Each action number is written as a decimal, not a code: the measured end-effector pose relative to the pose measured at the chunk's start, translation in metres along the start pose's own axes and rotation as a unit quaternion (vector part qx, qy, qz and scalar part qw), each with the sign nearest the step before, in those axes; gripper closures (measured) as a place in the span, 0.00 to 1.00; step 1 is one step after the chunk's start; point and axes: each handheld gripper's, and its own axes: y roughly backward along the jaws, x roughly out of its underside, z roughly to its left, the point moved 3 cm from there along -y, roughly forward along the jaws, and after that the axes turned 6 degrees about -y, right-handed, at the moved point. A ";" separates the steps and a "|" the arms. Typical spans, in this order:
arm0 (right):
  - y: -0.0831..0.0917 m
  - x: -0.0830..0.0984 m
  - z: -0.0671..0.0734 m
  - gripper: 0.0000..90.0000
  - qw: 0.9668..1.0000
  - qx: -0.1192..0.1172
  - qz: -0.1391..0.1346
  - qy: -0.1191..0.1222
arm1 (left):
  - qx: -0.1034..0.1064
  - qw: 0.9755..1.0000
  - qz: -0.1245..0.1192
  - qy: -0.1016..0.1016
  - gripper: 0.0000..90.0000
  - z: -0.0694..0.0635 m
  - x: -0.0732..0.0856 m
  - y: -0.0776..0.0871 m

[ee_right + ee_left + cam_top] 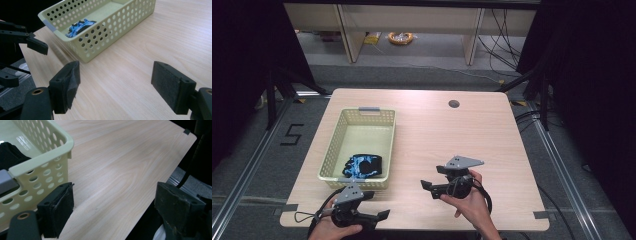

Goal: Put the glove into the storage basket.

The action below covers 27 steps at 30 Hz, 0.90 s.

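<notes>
The pale yellow perforated plastic basket (362, 131) stands on the left part of the light wooden table (472, 135); a black and blue piece of cloth (363, 165) lies inside it, at its near end. The left gripper (379, 216) is near the front edge of the table, just beside the basket's near wall, with its jaws spread wide and nothing between them. The right gripper (426, 188) is held over the bare table to the right of the basket, pointing toward it; its jaws are also spread and grip nothing.
</notes>
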 end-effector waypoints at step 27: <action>0.014 0.035 0.002 0.22 1.000 -0.003 0.007 -0.021 | -0.008 1.000 0.024 -0.006 0.17 0.005 0.017 -0.006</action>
